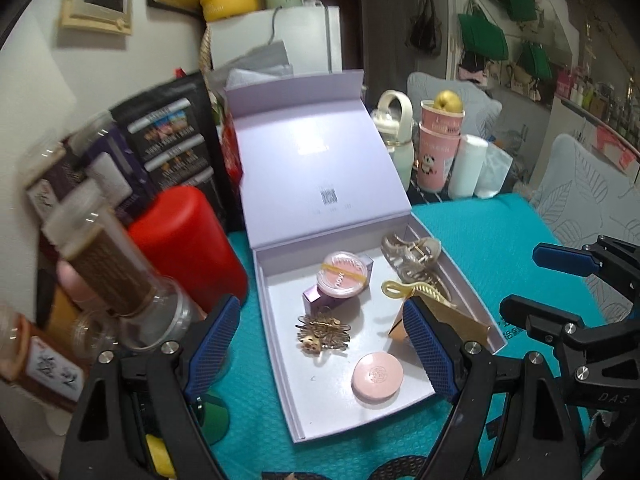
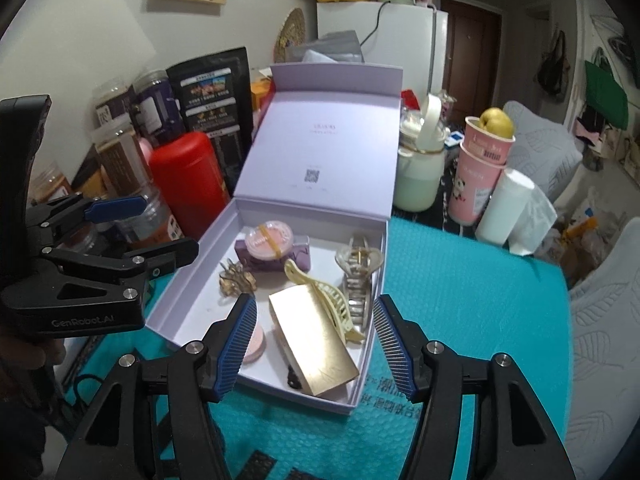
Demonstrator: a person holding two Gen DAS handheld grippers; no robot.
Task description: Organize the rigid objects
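Observation:
An open lavender box (image 1: 320,396) (image 2: 188,304) lies on the teal mat, its lid upright. Inside are a pink jar (image 1: 344,274) (image 2: 269,240) on a purple carton (image 2: 298,258), a gold hair ornament (image 1: 322,330) (image 2: 236,280), a pink compact (image 1: 378,376), a clear claw clip (image 1: 412,252) (image 2: 358,276), a cream claw clip (image 2: 324,294) and a gold case (image 2: 316,344). My left gripper (image 1: 320,344) (image 2: 168,226) hovers open over the box's near left. My right gripper (image 2: 316,336) (image 1: 520,280) hangs open above the gold case, touching nothing.
A red canister (image 1: 188,248) and several jars (image 1: 100,264) crowd the box's left side. Pink cups (image 1: 438,148) topped by a yellow fruit, a pale bottle (image 2: 418,172) and a white roll (image 2: 504,208) stand behind on the right. The teal mat (image 2: 460,300) stretches rightward.

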